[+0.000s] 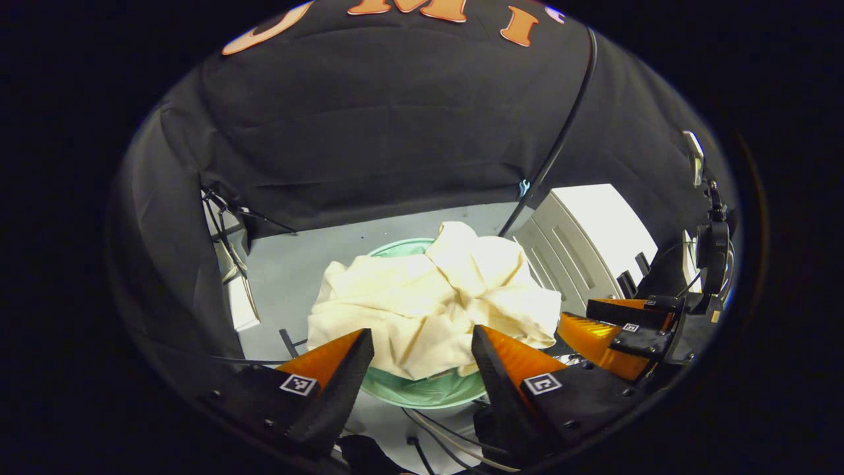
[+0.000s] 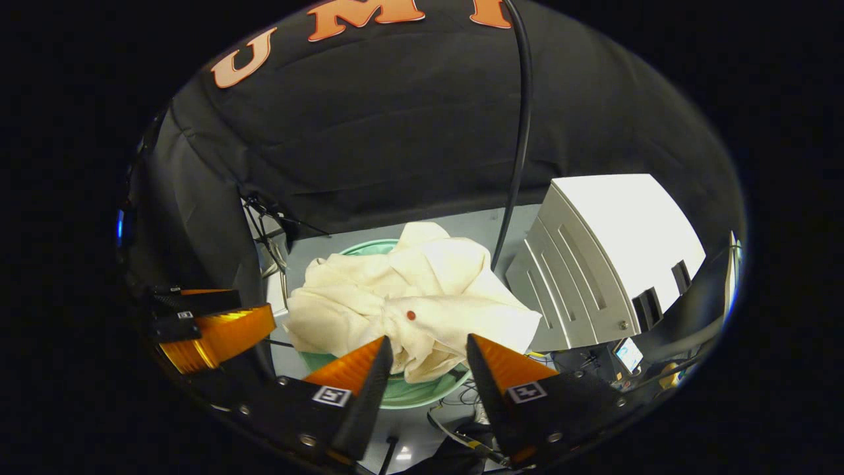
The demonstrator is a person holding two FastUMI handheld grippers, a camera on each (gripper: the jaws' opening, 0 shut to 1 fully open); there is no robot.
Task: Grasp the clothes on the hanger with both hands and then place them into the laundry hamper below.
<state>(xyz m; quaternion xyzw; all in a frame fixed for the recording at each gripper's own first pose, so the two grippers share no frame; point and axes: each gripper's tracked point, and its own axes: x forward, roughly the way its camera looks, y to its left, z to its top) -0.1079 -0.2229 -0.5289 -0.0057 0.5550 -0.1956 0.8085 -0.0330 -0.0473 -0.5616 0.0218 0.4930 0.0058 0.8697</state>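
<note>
A crumpled cream-coloured cloth garment [image 1: 432,303] lay heaped in a round pale-green plastic laundry hamper [image 1: 422,390], spilling over most of its rim so that only arcs of green showed at the far and near edges. In the right gripper view the same garment [image 2: 409,307] carried a small dark red button [image 2: 411,315] near its middle, and the hamper [image 2: 422,389] stood on a grey floor [image 2: 310,247].

The left gripper [image 1: 422,343] hung above the near edge of the hamper, tilted downward toward the heap, its two fingers spread wide apart and holding nothing; the cloth lay below and between them, apart from both. The right gripper [image 2: 428,348] was posed the same way, angled down over the near rim, fingers parted and empty. In the left gripper view the right gripper [image 1: 616,330] showed just beside it on the right; in the right gripper view the left gripper [image 2: 198,323] sat close on the left, so the two were held side by side at about the same height.

A white ribbed plastic appliance [image 2: 606,257] stood just beside the hamper, and a black cable [image 2: 517,152] ran down the wall toward the floor between them.
</note>
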